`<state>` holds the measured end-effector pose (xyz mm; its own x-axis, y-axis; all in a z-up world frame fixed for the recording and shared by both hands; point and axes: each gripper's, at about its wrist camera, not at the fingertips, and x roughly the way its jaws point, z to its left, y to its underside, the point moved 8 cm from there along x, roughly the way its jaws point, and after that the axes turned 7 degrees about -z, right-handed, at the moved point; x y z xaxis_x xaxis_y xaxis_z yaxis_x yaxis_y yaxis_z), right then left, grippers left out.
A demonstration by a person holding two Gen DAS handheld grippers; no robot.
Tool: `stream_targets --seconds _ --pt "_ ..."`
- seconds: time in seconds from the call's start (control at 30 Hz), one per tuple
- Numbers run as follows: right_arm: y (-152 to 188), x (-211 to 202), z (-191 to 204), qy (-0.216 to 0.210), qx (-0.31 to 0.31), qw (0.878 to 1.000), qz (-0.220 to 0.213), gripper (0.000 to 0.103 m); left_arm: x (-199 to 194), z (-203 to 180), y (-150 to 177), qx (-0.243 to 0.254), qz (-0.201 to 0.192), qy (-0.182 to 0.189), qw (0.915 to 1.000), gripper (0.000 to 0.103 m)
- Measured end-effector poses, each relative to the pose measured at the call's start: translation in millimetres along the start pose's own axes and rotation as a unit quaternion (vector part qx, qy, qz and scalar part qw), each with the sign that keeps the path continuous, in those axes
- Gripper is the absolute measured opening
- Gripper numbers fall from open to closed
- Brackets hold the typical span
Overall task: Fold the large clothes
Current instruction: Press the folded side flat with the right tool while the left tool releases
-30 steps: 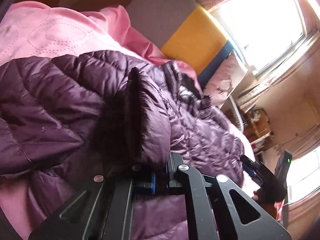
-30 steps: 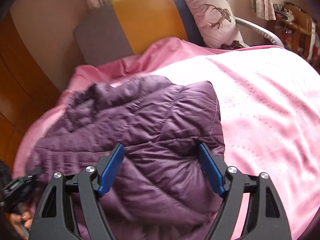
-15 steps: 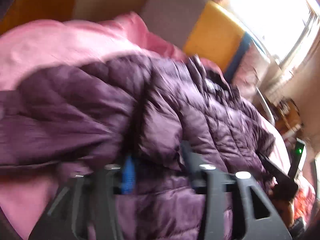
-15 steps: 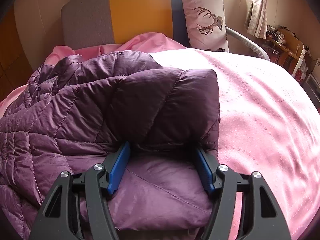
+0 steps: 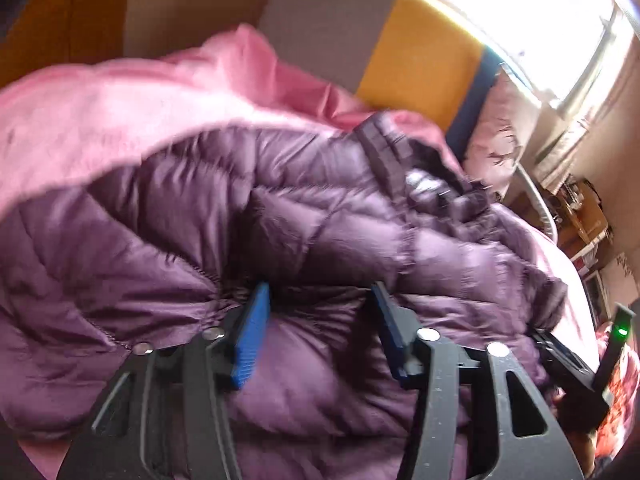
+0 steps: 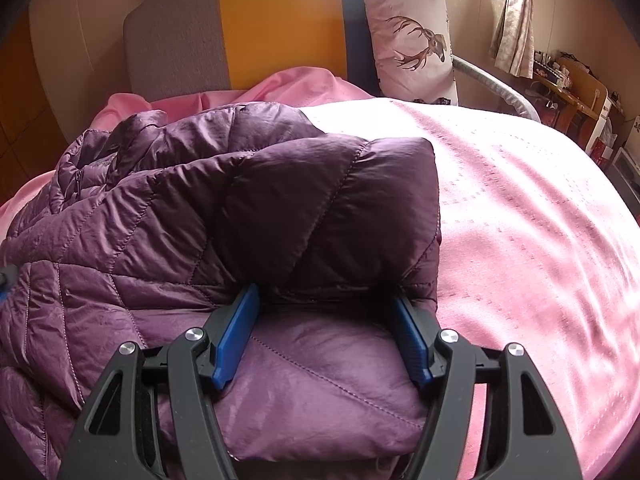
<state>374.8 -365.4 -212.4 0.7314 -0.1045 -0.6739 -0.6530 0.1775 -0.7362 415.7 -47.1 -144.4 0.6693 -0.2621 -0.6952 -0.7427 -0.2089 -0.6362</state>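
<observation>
Left hand-held gripper (image 5: 320,312) closing at this moment, blue pads straddling a puffed fold of the quilted purple down jacket (image 5: 280,240) without visibly pinching it, so released for now. Right hand-held gripper (image 6: 326,320) standing wide, blue pads flanking the doubled-over edge of the same jacket, fabric bulging between them; pressing or merely bracketing, cannot tell for sure, though looking more like bracketing. Jacket lying bunched on the pink quilted bedspread (image 6: 520,208), toward the head end of the bed, near the grey, yellow and blue padded headboard (image 6: 280,24), with the deer-print pillow (image 6: 412,36) off at the far corner. Judging the handling: light, soft, springy with trapped air, shell smooth and likely slippery, layers tending to slide and puff back open. Better taking hold at stitched seams, the hem or the folded edge, not mid-panel, where padding squashes and escapes. Pressing down after each fold probably needed for keeping it flat. Collar and zipper region (image 5: 420,172) lying crumpled toward the headboard side, likely needing straightening.
</observation>
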Motion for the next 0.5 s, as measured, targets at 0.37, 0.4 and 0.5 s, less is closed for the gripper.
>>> stream_targets --seconds 0.37,0.4,0.5 --pt "-1 1 0 0.001 0.0 1.0 0.0 0.066 -35 8 8 -0.009 -0.016 -0.001 0.9998 0.052" --pt "-1 1 0 0.001 0.0 1.0 0.0 0.066 -47 14 8 -0.02 -0.025 -0.006 0.9995 0.057" --pt "-1 1 1 0.003 -0.002 1.0 -0.001 0.066 -89 48 18 -0.067 -0.054 -0.022 0.996 0.067"
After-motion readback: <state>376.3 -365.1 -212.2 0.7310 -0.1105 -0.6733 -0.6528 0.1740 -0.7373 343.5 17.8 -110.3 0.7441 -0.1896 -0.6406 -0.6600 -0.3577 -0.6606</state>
